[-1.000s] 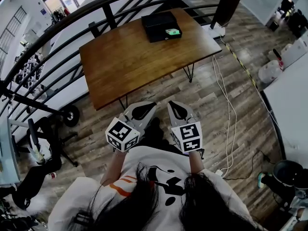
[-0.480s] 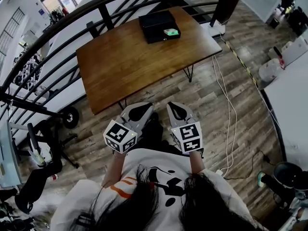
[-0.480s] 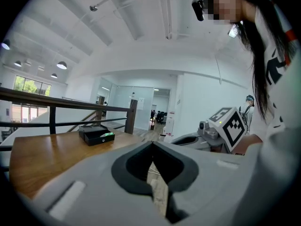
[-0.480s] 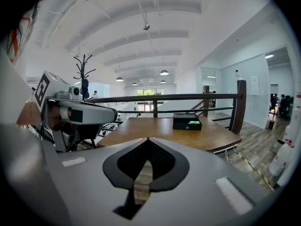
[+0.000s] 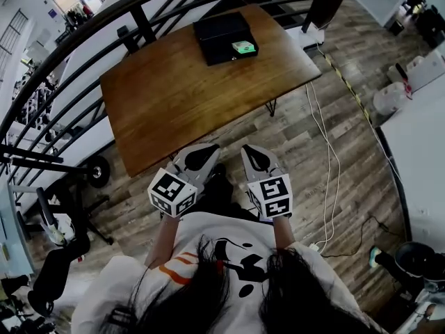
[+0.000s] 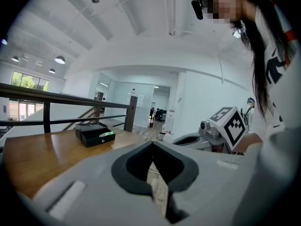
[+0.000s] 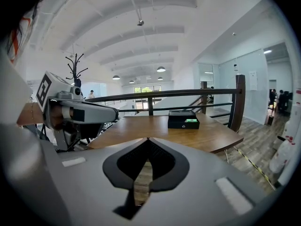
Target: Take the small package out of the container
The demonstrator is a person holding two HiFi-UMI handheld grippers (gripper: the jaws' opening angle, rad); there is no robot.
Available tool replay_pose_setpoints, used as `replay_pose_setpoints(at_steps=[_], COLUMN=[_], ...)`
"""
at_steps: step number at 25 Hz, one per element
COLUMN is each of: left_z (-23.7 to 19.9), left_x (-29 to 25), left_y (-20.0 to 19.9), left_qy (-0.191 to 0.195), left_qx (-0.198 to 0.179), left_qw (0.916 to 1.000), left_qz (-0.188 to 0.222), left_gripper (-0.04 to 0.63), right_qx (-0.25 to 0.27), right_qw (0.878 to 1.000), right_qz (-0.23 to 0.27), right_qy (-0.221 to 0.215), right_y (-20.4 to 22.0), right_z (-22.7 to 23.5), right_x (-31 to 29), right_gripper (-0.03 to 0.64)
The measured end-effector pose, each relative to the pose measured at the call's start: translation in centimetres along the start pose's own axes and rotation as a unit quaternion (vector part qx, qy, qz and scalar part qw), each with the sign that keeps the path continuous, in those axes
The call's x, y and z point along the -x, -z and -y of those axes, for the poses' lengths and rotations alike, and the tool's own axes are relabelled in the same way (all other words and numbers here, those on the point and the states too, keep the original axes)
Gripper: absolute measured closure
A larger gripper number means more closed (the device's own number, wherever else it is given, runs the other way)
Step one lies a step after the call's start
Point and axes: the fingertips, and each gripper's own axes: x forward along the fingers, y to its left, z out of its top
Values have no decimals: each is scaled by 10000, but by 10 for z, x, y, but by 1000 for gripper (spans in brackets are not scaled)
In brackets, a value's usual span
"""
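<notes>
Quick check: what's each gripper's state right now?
Left gripper: closed, tips together, holding nothing.
Right gripper: closed, tips together, holding nothing.

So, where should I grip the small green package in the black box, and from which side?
Grip the small green package across its narrower width, coming straight down from above. It lies flat inside the open black box, close to one corner, so the walls would likely block a sideways approach.

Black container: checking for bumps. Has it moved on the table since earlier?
No. The black container stays at the far right corner of the table.
</notes>
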Motion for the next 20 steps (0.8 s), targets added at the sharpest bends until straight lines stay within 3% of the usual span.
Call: replay_pose_setpoints(at_steps=[20], left_z=[-117], left_x=[-44], left_y=[-54], left_qy=[235], left_qx=[-25], left_qw=[9993], left_qz=[293], left_gripper=[595], right_qx=[203], right_qw=[9992], right_qz=[-86], right_qy=[332], right_y=[-68], right_z=[45], right_x=[-93], right_gripper=[595])
